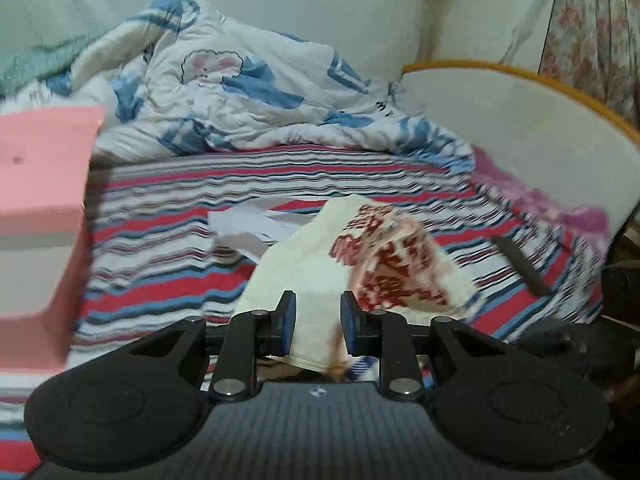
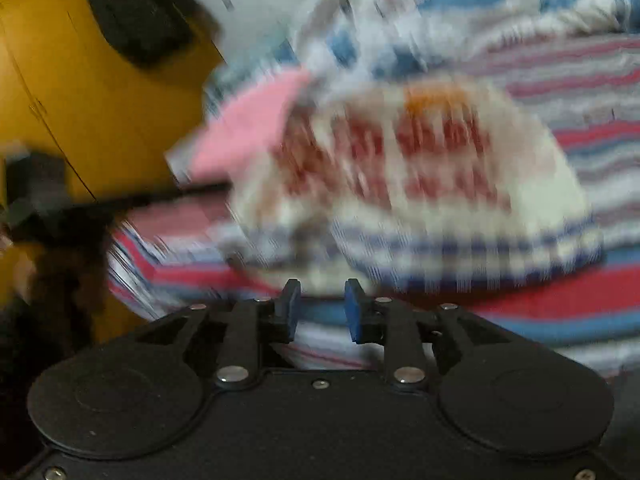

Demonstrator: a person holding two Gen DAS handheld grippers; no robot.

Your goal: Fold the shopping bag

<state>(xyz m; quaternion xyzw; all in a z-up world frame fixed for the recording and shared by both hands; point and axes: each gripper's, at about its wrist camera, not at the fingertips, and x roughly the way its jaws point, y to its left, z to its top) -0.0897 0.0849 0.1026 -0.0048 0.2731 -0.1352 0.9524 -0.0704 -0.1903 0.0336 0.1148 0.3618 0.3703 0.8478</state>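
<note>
The shopping bag (image 1: pixel 400 252) is cream with red print, bunched into a thick wad on the striped bed sheet (image 1: pixel 180 240). My left gripper (image 1: pixel 318 312) has its blue pads on either side of the bag's near corner, which fills the gap between them. In the right wrist view the bag (image 2: pixel 400 160) is a blurred cream and red mound ahead. My right gripper (image 2: pixel 322 304) stands short of it, its pads apart, with only the striped sheet (image 2: pixel 560 300) showing between them. White strips (image 1: pixel 248 224) lie just beyond the bag.
A pink box (image 1: pixel 40 184) stands at the left of the bed, also blurred behind the bag as the pink box (image 2: pixel 248 124). A rumpled blue and white quilt (image 1: pixel 240 92) fills the back. A white board with an orange rim (image 1: pixel 520 128) leans at the right. A yellow cabinet (image 2: pixel 80 100) is nearby.
</note>
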